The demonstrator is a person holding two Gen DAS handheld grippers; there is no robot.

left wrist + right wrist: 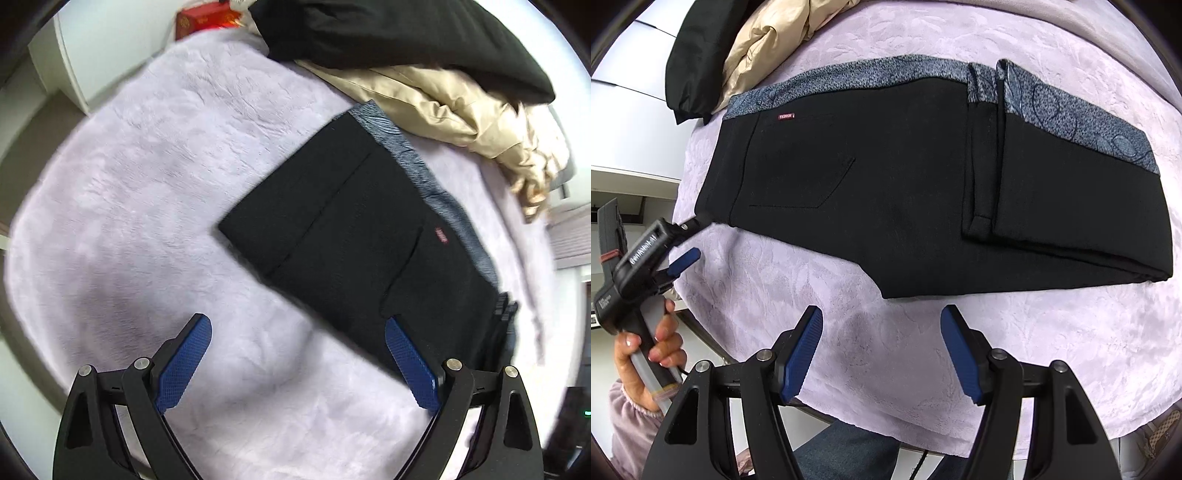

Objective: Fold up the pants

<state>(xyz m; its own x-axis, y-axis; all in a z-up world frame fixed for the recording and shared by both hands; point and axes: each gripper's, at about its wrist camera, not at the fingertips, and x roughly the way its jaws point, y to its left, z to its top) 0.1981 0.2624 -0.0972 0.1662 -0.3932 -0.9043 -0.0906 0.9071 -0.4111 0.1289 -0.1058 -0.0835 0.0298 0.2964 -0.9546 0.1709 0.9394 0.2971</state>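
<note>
While folded, pants (886, 192) amid bare blanket (775, 280)

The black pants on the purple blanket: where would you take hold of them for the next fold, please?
Probably the waistband corner of the black pants, approached from the table edge nearest the left tool. That corner lies flat and free on the purple blanket; the opposite end is already doubled over.
</note>
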